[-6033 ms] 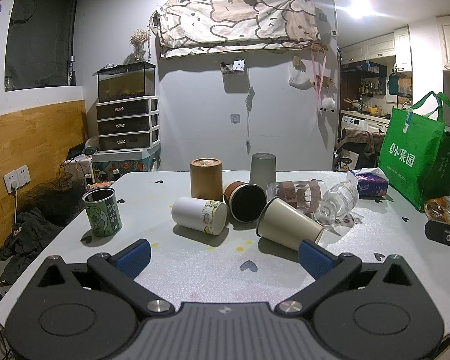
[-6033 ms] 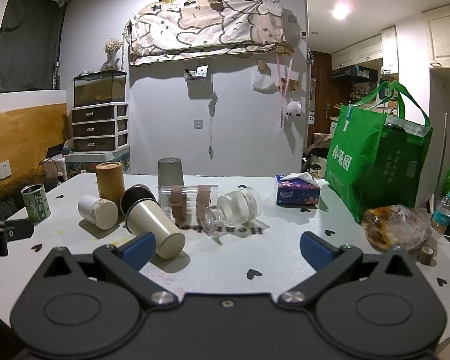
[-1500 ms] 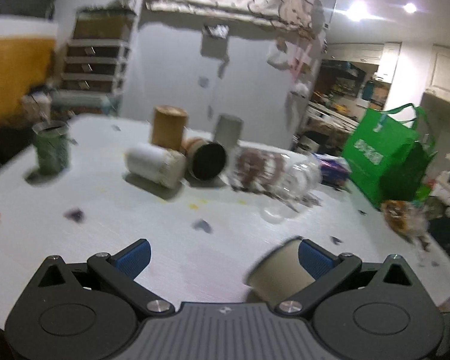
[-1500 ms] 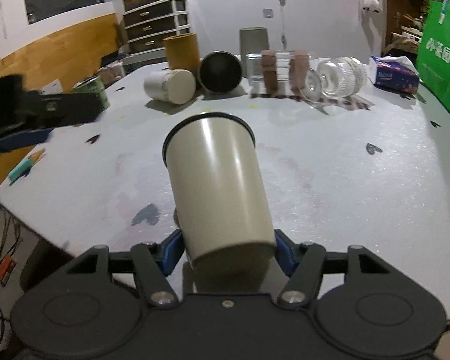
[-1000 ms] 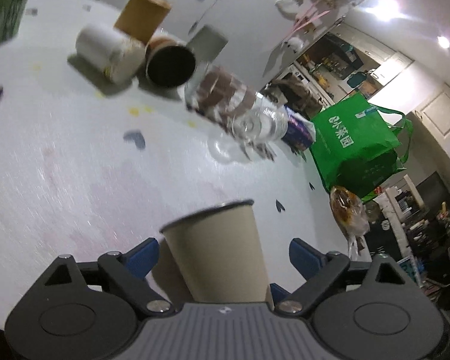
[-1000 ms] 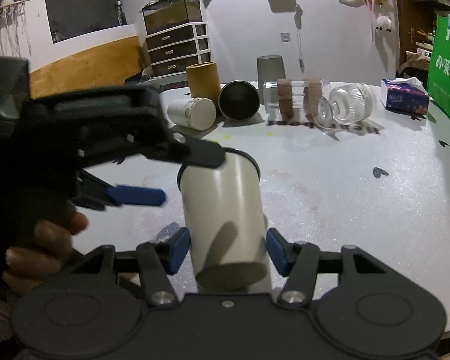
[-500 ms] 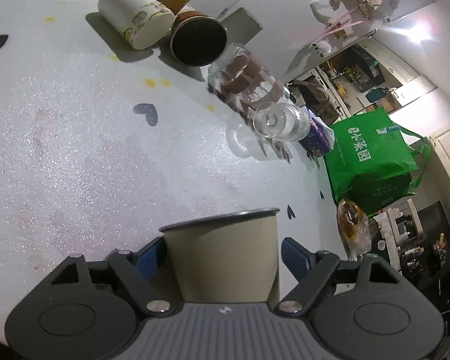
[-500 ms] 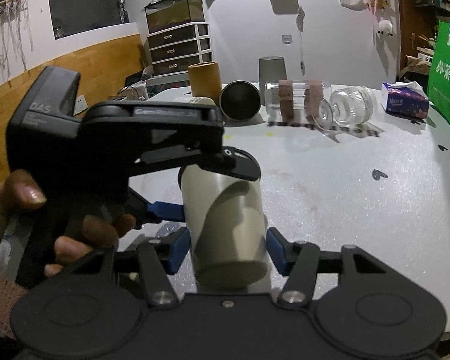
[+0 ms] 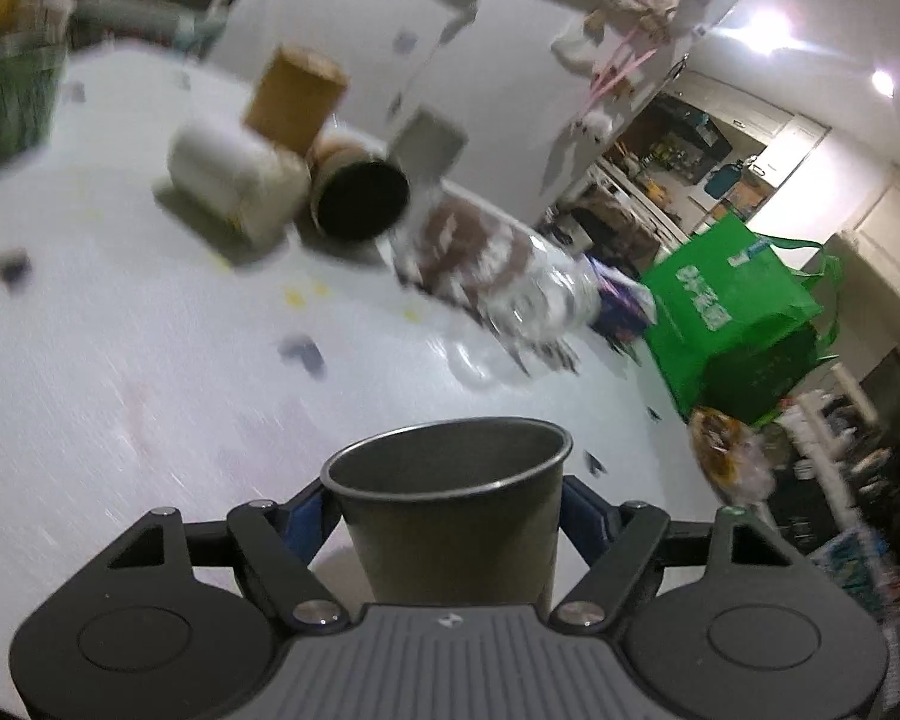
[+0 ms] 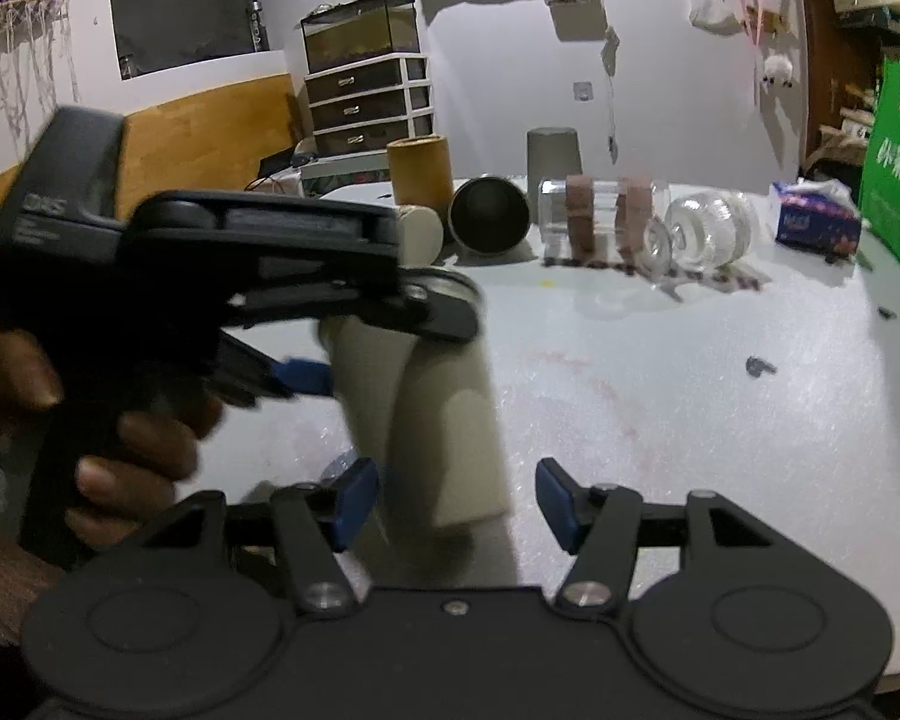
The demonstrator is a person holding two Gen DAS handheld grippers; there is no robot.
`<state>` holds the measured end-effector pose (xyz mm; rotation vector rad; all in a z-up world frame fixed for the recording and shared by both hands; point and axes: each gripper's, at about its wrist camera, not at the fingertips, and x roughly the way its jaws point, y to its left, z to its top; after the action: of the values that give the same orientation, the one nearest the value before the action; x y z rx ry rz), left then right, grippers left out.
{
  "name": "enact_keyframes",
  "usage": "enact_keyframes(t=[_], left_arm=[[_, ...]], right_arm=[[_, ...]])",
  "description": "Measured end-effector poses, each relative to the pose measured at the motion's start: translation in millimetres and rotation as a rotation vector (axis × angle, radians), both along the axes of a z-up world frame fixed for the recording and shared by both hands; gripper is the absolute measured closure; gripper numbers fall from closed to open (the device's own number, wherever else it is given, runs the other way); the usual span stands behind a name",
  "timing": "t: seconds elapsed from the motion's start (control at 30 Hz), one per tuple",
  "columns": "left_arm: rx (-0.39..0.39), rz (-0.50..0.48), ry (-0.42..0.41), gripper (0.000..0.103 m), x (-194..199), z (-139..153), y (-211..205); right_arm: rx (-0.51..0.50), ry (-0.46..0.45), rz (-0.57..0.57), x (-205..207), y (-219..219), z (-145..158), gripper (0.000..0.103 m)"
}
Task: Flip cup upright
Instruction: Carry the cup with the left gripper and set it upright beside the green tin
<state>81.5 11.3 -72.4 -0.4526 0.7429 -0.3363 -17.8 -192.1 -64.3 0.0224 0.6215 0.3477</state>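
The beige cup (image 9: pixel 450 516) with a dark inside is held mouth-up between the blue pads of my left gripper (image 9: pixel 444 510), above the white table (image 9: pixel 120 360). In the right wrist view the same cup (image 10: pixel 432 420) hangs with its base toward the camera, gripped near the rim by the left gripper (image 10: pixel 354 342) and a hand. My right gripper (image 10: pixel 456 501) is open, its blue pads apart on either side of the cup's base and not touching it.
At the back of the table lie a white cup (image 9: pixel 234 186), a dark-mouthed cup (image 9: pixel 360 204), a glass jar with brown bands (image 10: pixel 600 222) and a clear glass (image 10: pixel 708 234). A brown canister (image 10: pixel 420 174) and a grey cup (image 10: pixel 555 159) stand there. A green bag (image 9: pixel 732 324) is at right.
My right gripper has opened and let go of the cup. My left gripper, shut on the cup, has turned it so its mouth faces up.
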Motion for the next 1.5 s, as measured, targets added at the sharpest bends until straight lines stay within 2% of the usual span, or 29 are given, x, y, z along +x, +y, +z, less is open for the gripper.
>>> enact_keyframes(t=[0.07, 0.27, 0.37, 0.57, 0.8, 1.07, 1.17, 1.47, 1.5], left_arm=[[0.061, 0.03, -0.044, 0.025, 1.7, 8.1, 6.0], [0.271, 0.13, -0.15, 0.026, 17.3, 25.1, 27.5], [0.368, 0.173, -0.206, 0.026, 33.0, 33.5, 39.4], [0.49, 0.26, -0.263, 0.026, 79.9, 47.1, 65.9], [0.619, 0.329, -0.297, 0.026, 128.3, 38.9, 83.9], [0.664, 0.408, -0.282, 0.026, 164.1, 19.0, 99.7], [0.657, 0.446, -0.29, 0.026, 169.8, 14.0, 105.3], [0.667, 0.457, -0.295, 0.025, 170.1, 9.1, 104.0], [0.666, 0.457, -0.291, 0.022, 170.0, 9.8, 104.1]], right_arm=[[-0.011, -0.011, -0.018, 0.5, -0.1, 2.1, 0.035], [-0.01, -0.043, -0.04, 7.6, -5.9, 9.4, 0.026], [-0.019, -0.058, -0.063, 12.5, -7.9, 11.3, 0.025], [-0.035, -0.072, -0.081, 18.7, -9.0, 11.8, 0.022], [-0.037, -0.054, -0.1, 30.1, -12.5, 3.6, 0.022], [-0.036, -0.055, -0.108, 38.4, -15.6, -0.6, 0.022], [-0.032, -0.049, -0.116, 40.9, -16.5, -2.1, 0.022], [-0.037, -0.045, -0.121, 44.0, -14.8, -3.3, 0.022], [-0.037, -0.047, -0.119, 43.6, -14.2, -3.0, 0.022]])
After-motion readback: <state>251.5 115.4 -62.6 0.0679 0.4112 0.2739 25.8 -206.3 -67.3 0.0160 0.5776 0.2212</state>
